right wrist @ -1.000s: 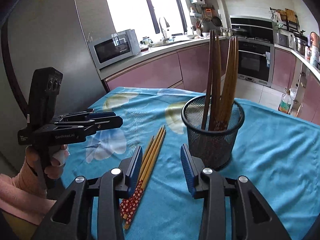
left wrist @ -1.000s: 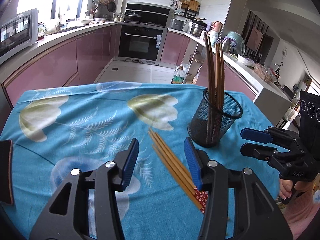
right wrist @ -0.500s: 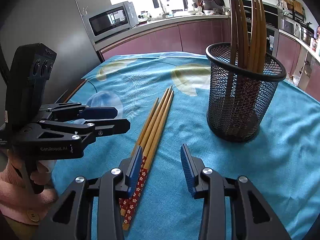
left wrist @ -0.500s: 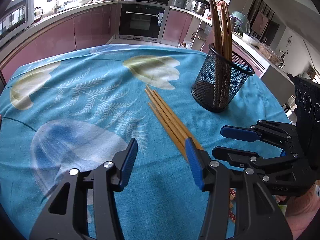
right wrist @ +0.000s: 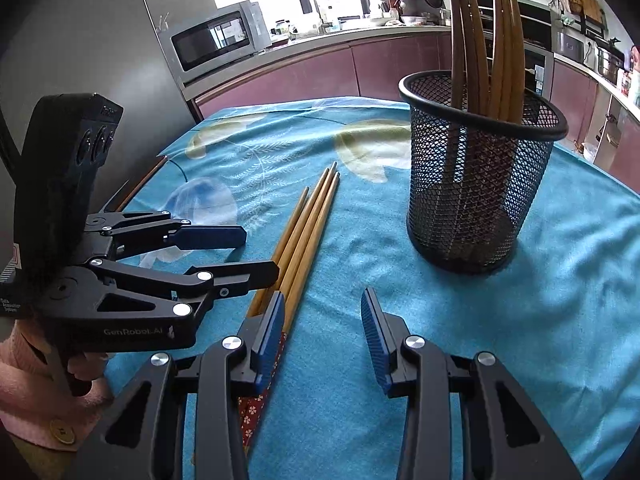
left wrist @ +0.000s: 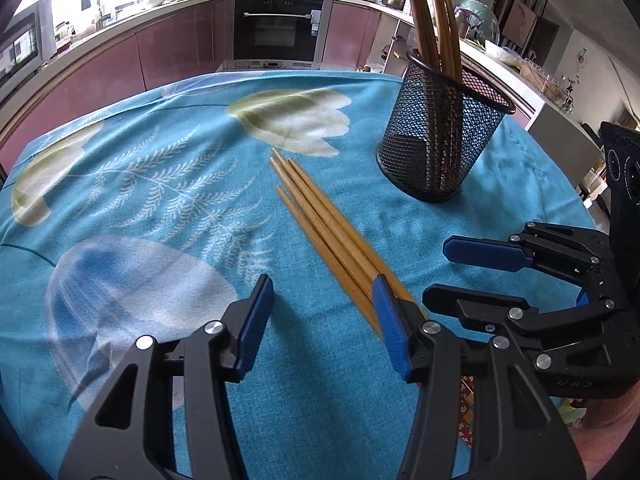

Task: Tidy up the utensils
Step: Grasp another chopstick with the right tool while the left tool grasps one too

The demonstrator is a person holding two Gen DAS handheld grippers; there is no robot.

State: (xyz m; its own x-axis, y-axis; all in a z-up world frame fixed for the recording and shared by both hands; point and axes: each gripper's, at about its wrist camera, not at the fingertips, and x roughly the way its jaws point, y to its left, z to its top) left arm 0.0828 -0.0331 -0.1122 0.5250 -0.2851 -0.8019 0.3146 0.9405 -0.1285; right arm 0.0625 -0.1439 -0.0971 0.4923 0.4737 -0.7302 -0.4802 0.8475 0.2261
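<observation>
Several light wooden chopsticks (left wrist: 320,220) (right wrist: 308,224) with red flowered ends lie side by side on the blue tablecloth (left wrist: 160,184). A black mesh holder (left wrist: 436,140) (right wrist: 476,184) stands beyond them with several darker chopsticks upright in it. My left gripper (left wrist: 322,312) hovers low over the cloth, open and empty, its right finger beside the bundle. My right gripper (right wrist: 324,320) is open and empty too, its left finger over the bundle's near end. Each gripper shows in the other's view: the right gripper (left wrist: 472,272) and the left gripper (right wrist: 248,252).
The round table's edge (right wrist: 624,192) falls away behind the holder. A person's hand in a pink sleeve (right wrist: 36,364) holds the left gripper. Pink kitchen cabinets (left wrist: 180,44), an oven (left wrist: 280,28) and a microwave (right wrist: 216,36) stand behind the table.
Both grippers have dropped closer to the table and tilted down. The chopsticks and the holder now look nearer and larger. Nothing on the table has moved.
</observation>
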